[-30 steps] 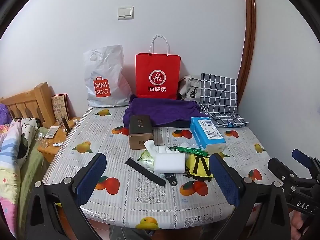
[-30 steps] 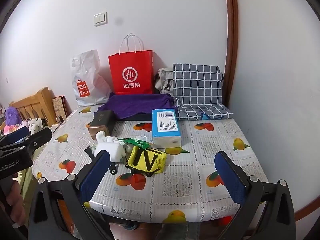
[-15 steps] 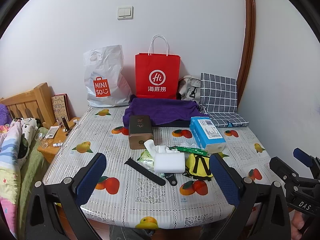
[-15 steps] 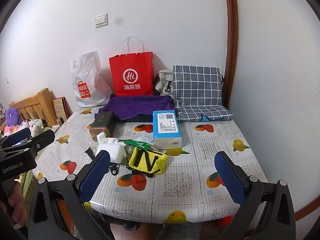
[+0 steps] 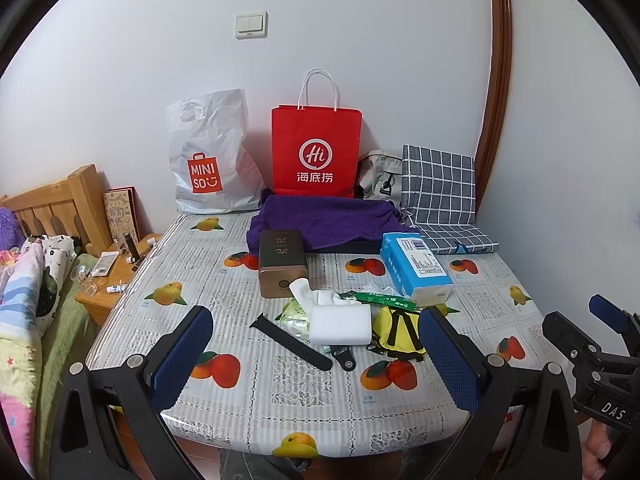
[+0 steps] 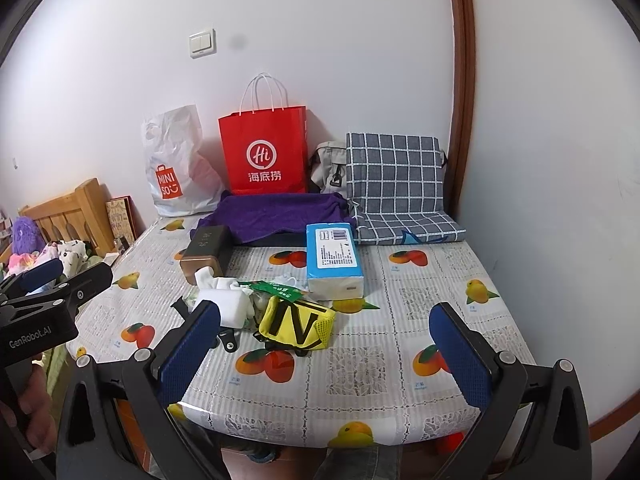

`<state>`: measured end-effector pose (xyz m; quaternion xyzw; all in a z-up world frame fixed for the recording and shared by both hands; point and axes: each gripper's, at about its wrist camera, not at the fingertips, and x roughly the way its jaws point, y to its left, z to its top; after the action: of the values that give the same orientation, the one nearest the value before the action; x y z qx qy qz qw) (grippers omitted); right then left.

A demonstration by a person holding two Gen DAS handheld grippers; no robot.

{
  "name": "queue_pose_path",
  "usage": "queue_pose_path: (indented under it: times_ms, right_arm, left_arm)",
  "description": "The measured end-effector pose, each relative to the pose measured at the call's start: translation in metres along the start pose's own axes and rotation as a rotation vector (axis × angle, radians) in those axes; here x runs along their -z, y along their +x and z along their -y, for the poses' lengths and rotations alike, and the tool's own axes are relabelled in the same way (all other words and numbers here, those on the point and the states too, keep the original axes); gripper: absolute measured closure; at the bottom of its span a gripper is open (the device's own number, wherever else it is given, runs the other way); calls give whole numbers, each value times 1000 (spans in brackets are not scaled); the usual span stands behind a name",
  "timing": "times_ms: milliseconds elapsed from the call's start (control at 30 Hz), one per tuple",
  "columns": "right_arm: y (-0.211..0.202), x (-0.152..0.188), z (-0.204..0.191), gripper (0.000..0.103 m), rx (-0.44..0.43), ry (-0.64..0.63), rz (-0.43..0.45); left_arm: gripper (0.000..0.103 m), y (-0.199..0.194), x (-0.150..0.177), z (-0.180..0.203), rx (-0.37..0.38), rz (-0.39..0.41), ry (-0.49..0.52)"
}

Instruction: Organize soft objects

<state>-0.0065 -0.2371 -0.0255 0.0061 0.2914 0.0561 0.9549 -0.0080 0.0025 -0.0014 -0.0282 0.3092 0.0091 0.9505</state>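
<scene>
I see a home bedroom: a wooden slatted headboard [image 5: 56, 204] beside bright patterned bedding [image 5: 24, 304], shopping bags against the white wall.

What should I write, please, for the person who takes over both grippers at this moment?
Left gripper: open, empty, at the table's near edge.
Right gripper: open, empty, at the near edge too.
Soft things lie in one pile mid-table: white sponge, white cloth, yellow pouch, tissue pack beside it. Purple towel lies at the back.
Done: nothing visibly sorted.
Left: all of it; the sponge is probably the easiest first grasp.
</scene>
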Motion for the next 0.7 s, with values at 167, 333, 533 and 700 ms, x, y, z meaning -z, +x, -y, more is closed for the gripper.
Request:
queue_pose_path:
  times_ms: [167,333,533,700]
  right_arm:
    - [0,0,0,0,-1,2,1]
    - [-1,0,0,0,-2,0,2]
    - [-1,0,0,0,0,1,3]
    - [-3,-1,0,0,-1,2,4]
  left_arm:
    - [0,-1,0,-1,1,-1,1]
    - [0,0,0,0,0,-1,1]
    - [0,0,0,0,1,-1,0]
    - [0,0,0,0,1,-1,0]
